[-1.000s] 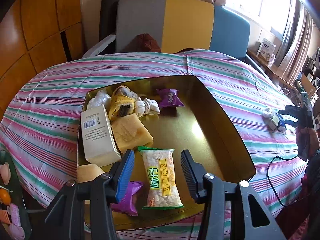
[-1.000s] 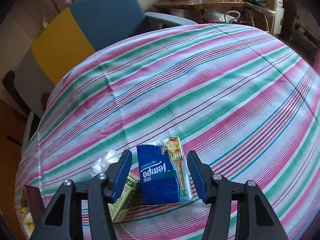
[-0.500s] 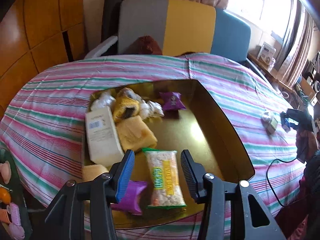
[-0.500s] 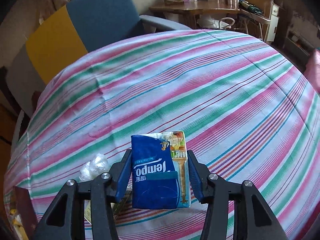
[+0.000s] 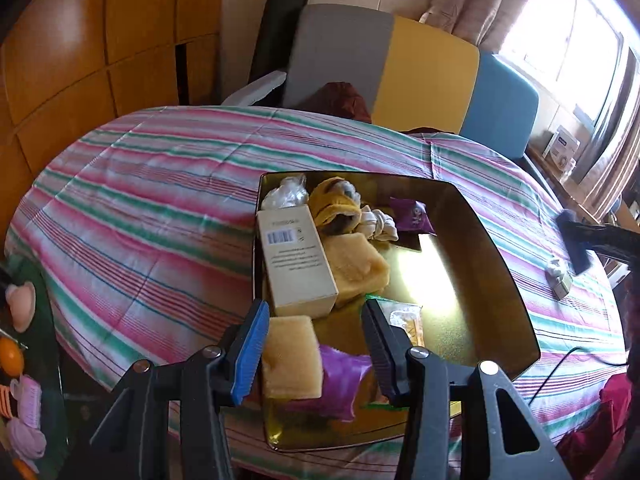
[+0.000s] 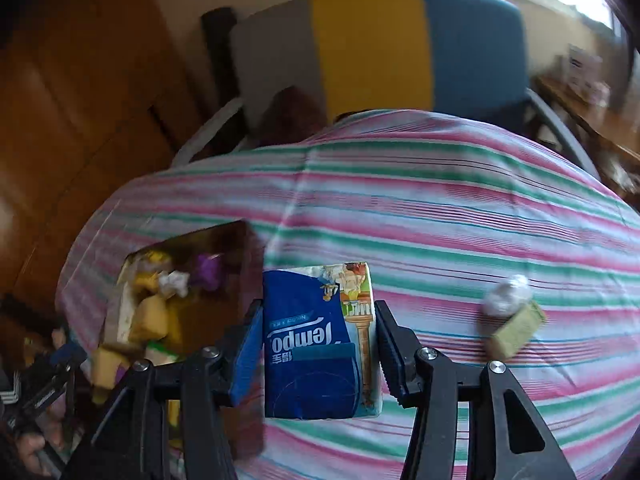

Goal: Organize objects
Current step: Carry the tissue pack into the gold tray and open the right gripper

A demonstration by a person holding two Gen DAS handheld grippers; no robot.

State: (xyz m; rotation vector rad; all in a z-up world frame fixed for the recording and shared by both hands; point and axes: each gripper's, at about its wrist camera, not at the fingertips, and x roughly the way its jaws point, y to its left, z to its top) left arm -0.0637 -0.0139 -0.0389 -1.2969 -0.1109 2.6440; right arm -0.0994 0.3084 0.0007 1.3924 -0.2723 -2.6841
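My right claw [image 6: 318, 354] grips the blue tissue pack [image 6: 320, 340] between its pads, lifted above the striped counter [image 6: 460, 216]. The pack's long axis runs away from me, print upside down. My left claw [image 5: 314, 344] hangs part-open and empty over the gold tray [image 5: 480, 264].

Box [image 5: 297, 258] in tray [image 5: 516, 308], tray on table [image 5: 140, 200]

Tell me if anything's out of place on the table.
Two things lie loose on the striped tablecloth, outside the gold tray: a small olive box and a crumpled white wrapper touching it. The right gripper holds a blue tissue pack.
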